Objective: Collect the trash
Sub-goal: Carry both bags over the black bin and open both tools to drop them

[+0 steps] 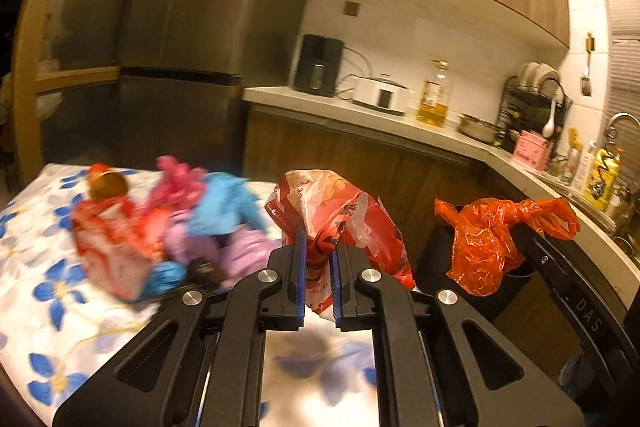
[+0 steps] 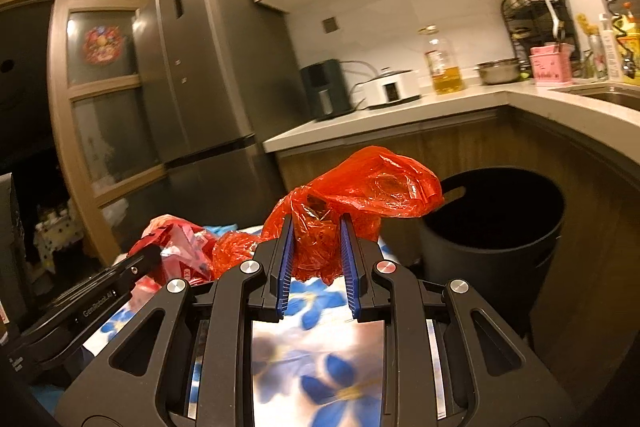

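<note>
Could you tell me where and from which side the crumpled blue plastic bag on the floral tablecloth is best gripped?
Probably from above, on the upper bunched folds of the crumpled blue plastic bag. It lies atop a pile, hemmed in by the pink bag and purple bag, so its sides are crowded while the top stands free. Motion blur hides finer detail.

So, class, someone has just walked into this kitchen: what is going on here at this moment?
A person is clearing trash with a gripper in each hand. The left gripper is shut on a red printed wrapper, and the right gripper is shut on an orange plastic bag. Both pieces are held up off the flowered tablecloth. A black bin stands open beside the table, on the right gripper's side. More crumpled trash lies on the table.
</note>
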`<state>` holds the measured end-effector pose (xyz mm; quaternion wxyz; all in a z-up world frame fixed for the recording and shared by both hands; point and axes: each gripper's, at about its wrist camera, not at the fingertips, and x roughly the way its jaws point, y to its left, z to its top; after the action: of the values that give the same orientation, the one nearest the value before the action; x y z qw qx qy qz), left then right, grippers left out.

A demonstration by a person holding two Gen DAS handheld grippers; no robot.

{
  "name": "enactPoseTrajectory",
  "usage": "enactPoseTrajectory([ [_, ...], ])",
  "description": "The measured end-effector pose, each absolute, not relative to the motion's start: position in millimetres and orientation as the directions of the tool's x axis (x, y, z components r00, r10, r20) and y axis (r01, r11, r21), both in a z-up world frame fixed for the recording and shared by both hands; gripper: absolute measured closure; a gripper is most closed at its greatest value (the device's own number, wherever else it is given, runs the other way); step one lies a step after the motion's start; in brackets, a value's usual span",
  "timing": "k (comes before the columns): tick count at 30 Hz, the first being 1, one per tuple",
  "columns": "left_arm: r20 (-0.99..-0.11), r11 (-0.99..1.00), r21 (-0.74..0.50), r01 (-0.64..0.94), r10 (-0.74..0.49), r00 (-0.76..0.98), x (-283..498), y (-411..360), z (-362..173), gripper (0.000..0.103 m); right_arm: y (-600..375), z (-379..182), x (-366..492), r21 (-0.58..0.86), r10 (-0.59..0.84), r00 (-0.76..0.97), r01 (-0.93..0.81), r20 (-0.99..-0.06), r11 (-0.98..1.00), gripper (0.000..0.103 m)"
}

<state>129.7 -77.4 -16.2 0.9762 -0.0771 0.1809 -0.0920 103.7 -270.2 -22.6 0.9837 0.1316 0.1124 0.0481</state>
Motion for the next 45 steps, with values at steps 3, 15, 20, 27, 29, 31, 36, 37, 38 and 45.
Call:
enactPoseTrajectory([
  [3, -0.321, 0.964, -0.174, 0.203, -0.251, 0.913, 140.4, -103.1, -9.7, 0.093, -289.4, -19.6, 104.8, 0.266, 0.078, 0.978, -0.025, -0.194, 0.964, 0.081],
  [15, -0.268, 0.911, -0.169, 0.377, -0.411, 0.872, 188.9, -201.4, 3.6, 0.093, -371.8, -15.4, 125.9, 0.224, -0.142, 0.976, 0.177, -0.164, 0.958, 0.081],
  [20, -0.273, 0.889, -0.186, 0.418, -0.456, 0.847, 206.1, -227.5, 0.1, 0.093, -395.2, -16.4, 139.5, 0.212, -0.181, 0.969, 0.215, -0.171, 0.953, 0.081],
  [27, -0.296, 0.869, -0.18, 0.46, -0.494, 0.818, 230.8, -262.1, -9.6, 0.093, -415.2, -21.3, 156.8, 0.219, -0.196, 0.963, 0.236, -0.186, 0.947, 0.081],
  [29, -0.303, 0.867, -0.178, 0.465, -0.498, 0.813, 236.3, -269.3, -12.6, 0.093, -419.3, -22.2, 161.5, 0.221, -0.197, 0.962, 0.237, -0.191, 0.946, 0.081],
  [31, -0.316, 0.863, -0.182, 0.471, -0.505, 0.803, 243.4, -273.9, -16.6, 0.092, -423.1, -23.8, 165.9, 0.22, -0.2, 0.96, 0.242, -0.197, 0.945, 0.081],
  [36, -0.331, 0.857, -0.177, 0.484, -0.515, 0.791, 254.3, -285.3, -22.4, 0.092, -427.6, -25.4, 174.9, 0.215, -0.199, 0.958, 0.243, -0.206, 0.946, 0.08],
  [37, -0.333, 0.858, -0.175, 0.483, -0.513, 0.791, 256.3, -286.4, -23.6, 0.092, -428.7, -25.8, 176.8, 0.213, -0.2, 0.957, 0.244, -0.209, 0.946, 0.08],
  [38, -0.334, 0.858, -0.172, 0.484, -0.513, 0.791, 257.6, -288.2, -25.0, 0.092, -430.2, -26.3, 178.8, 0.215, -0.199, 0.957, 0.245, -0.213, 0.945, 0.079],
  [45, -0.354, 0.849, -0.17, 0.5, -0.526, 0.773, 265.5, -294.4, -33.8, 0.061, -437.3, -30.7, 189.8, 0.215, -0.194, 0.951, 0.247, -0.241, 0.945, 0.073],
])
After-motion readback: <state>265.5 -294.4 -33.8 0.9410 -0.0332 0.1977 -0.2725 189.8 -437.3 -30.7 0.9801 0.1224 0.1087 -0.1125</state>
